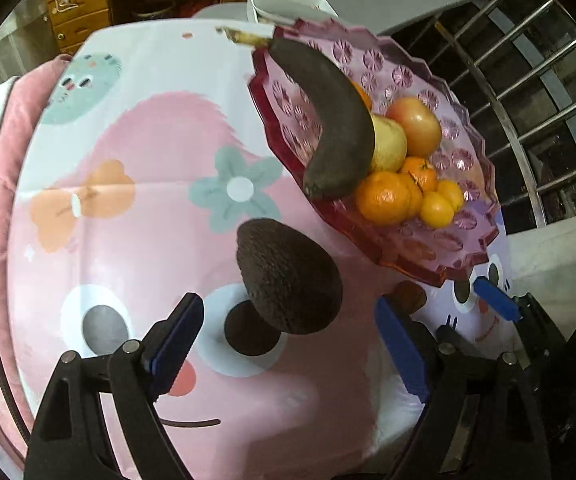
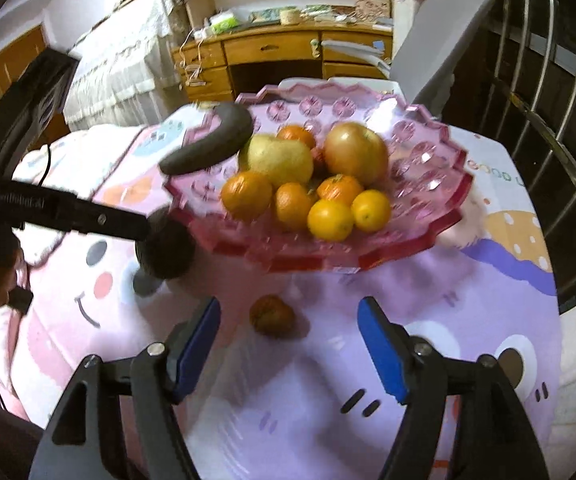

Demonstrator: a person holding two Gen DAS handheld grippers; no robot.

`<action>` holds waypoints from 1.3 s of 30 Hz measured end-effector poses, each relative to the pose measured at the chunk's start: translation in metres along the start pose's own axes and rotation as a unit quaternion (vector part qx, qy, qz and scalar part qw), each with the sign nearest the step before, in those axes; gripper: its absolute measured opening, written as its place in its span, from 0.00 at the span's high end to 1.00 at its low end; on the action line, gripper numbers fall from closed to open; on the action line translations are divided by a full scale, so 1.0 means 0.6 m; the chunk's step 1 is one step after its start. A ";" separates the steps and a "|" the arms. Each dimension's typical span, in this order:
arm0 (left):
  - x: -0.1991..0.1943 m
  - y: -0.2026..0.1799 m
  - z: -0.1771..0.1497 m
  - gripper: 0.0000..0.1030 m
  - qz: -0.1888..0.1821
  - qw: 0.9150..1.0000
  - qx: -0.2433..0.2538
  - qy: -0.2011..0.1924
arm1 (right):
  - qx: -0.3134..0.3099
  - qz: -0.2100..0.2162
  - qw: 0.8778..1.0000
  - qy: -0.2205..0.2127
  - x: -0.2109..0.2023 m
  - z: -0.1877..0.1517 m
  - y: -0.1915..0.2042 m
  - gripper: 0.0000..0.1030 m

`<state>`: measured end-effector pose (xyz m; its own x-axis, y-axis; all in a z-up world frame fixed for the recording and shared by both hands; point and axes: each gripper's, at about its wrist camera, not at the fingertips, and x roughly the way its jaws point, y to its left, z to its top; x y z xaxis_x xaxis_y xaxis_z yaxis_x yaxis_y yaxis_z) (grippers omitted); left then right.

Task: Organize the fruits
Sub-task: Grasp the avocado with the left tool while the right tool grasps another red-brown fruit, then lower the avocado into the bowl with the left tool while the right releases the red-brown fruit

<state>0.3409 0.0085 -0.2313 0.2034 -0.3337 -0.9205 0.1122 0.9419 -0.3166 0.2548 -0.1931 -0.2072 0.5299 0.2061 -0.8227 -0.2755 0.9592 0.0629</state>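
A cartoon-print cloth (image 2: pixel 428 380) covers the counter; a wooden desk (image 2: pixel 288 52) stands behind. The pink bowl (image 2: pixel 440 184) holds most fruit. The avocado (image 1: pixel 288 276) lies outside it, at 12 o'clock from the left tool (image 1: pixel 288 340), which is released and empty, long axis running 10 to 4 o'clock. The small brown fruit (image 2: pixel 271 315) lies at 12 o'clock from the released right tool (image 2: pixel 290 344).

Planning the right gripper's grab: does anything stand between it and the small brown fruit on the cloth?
Nothing visible does. The brown fruit lies alone on the cloth just ahead of the open right gripper; the pink bowl sits beyond it.
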 end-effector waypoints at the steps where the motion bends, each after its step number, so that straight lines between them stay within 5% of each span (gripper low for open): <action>1: 0.006 -0.001 0.000 0.16 -0.002 1.000 0.001 0.004 | -0.003 -0.004 1.000 0.004 0.006 -0.005 0.005 0.31; 15: 0.062 -0.012 0.016 0.18 -0.014 1.000 0.010 0.019 | -0.035 -0.031 0.998 0.030 0.067 -0.028 0.027 0.31; 32: 0.078 0.006 0.020 0.40 -0.019 1.000 -0.011 0.011 | -0.057 -0.035 0.998 0.021 0.078 -0.027 0.046 0.66; 39: 0.073 0.013 0.016 0.41 -0.028 1.000 -0.008 0.008 | -0.053 -0.034 0.998 0.028 0.077 -0.025 0.046 0.69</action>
<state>0.3601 0.0008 -0.2721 0.1819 -0.3857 -0.9045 0.1066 0.9222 -0.3718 0.2593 -0.1598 -0.2518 0.5055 0.1281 -0.8533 -0.3261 0.9439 -0.0515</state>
